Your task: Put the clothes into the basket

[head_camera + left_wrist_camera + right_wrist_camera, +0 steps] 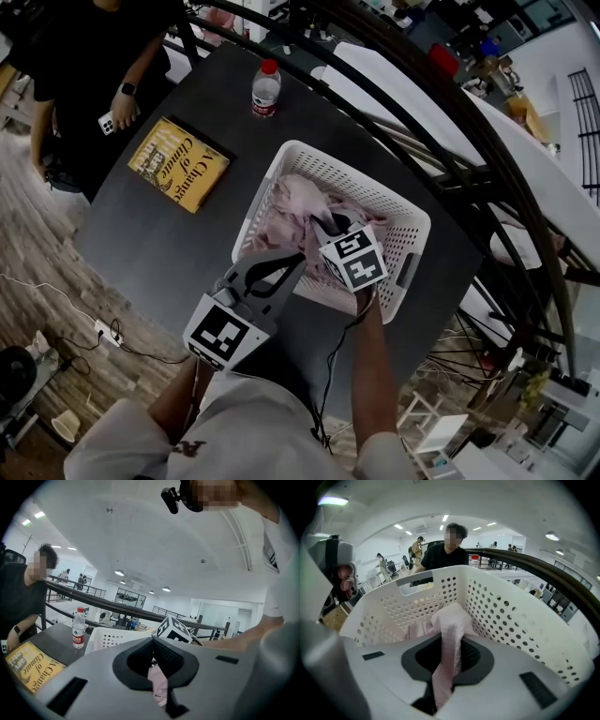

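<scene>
Right gripper (pixel 449 643) dipped into the perforated white plastic basket (pixel 405 223), jaws pinching a strip of crumpled pale pink cloth garment (pixel 298 202) — the rest heaped inside, left gripper (pixel 157 657) at the near rim, nipping a pink fold too.

A dark table (pixel 216 112) is taken as the landmark, seen from steeply above. To the left of the table and below it, a floor of pale wood planks (pixel 37 234) is laid, and a white power strip (pixel 105 331) is left lying on it near the table's lower left corner. Behind the table, a black curved railing (pixel 146 611) is run. Beyond that railing, a long white curved counter (pixel 530 173) is set. High over the table, a white ceiling (pixel 140 536) is lit by round recessed lamps (pixel 119 573). Dark-framed windows (pixel 127 596) are seen far behind.
</scene>
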Motion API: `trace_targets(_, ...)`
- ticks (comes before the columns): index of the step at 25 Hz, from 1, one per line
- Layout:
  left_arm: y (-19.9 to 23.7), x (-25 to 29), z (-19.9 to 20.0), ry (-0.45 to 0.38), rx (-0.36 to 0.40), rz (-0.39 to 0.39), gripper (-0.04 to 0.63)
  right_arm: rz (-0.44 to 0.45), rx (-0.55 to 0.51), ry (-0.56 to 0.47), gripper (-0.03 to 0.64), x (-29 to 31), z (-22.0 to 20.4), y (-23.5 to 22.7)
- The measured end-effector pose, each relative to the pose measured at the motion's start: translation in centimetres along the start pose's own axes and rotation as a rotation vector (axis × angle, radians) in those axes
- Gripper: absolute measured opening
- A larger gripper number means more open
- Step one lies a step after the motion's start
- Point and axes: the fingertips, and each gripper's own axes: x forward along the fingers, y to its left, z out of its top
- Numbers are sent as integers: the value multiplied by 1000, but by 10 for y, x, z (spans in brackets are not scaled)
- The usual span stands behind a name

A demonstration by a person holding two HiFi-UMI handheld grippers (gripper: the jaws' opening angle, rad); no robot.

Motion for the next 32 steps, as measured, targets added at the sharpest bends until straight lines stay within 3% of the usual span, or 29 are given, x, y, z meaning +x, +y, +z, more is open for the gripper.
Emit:
trace_targets(27,-2,-4,-2,-4,12,1,5,-25,-3,-15,65,1,-7,2)
trace_targets(32,-5,-9,2,-9,23,-1,5,-43,-23,-4,162,-9,-7,3)
